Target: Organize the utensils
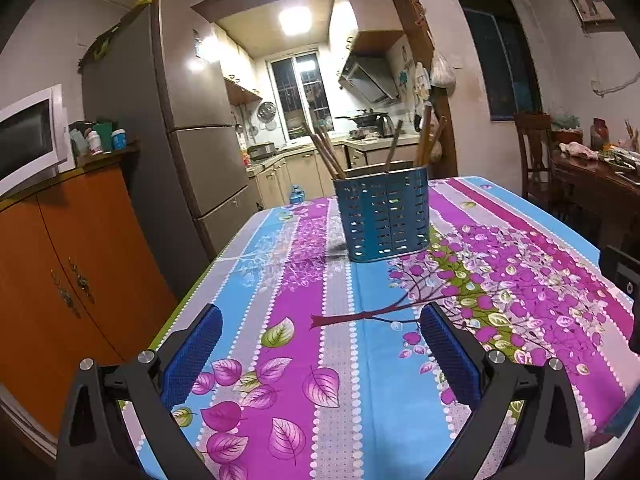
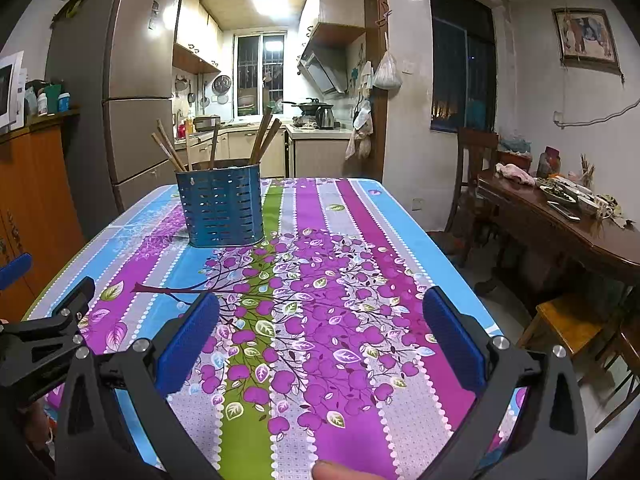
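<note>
Above the near edge of the table (image 1: 520, 208), the left gripper (image 1: 320, 344) hangs with its blue pads (image 1: 192, 356) wide apart and nothing between them. The right gripper (image 2: 320, 332) is beside it, also spread wide and empty. Farther out on the flowered tablecloth (image 2: 340, 280) stands a blue utensil holder (image 1: 382, 216) with slotted walls, upright, well apart from both grippers. Inside it are several wooden chopsticks (image 1: 326, 152); one bunch leans to the left and the others lean to the right. A fingertip (image 2: 332, 472) shows at the bottom edge of the right view.
</note>
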A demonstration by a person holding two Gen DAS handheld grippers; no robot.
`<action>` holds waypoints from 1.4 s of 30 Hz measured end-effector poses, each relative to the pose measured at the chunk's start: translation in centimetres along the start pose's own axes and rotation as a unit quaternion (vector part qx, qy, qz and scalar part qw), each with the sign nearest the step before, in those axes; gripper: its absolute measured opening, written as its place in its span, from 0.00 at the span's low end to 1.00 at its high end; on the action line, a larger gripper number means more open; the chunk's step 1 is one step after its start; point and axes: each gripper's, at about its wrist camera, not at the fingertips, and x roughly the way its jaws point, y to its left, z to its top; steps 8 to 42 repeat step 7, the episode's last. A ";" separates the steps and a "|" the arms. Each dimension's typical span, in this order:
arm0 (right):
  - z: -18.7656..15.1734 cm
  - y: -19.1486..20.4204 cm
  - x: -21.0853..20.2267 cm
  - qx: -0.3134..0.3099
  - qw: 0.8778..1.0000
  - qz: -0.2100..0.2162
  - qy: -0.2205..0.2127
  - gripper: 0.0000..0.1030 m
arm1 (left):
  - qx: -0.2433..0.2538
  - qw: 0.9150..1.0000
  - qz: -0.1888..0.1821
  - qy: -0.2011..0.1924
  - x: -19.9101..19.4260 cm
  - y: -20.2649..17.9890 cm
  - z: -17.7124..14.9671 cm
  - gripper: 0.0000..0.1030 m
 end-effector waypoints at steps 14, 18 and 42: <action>0.1 -0.2 -0.2 0.001 1.000 0.000 -0.002 0.95 | -0.011 0.999 0.033 0.000 0.0 0.6 0.2 0.97; 0.1 -0.2 -0.2 0.001 1.000 0.000 -0.002 0.95 | -0.011 0.999 0.033 0.000 0.0 0.6 0.2 0.97; 0.1 -0.2 -0.2 0.001 1.000 0.000 -0.002 0.95 | -0.011 0.999 0.033 0.000 0.0 0.6 0.2 0.97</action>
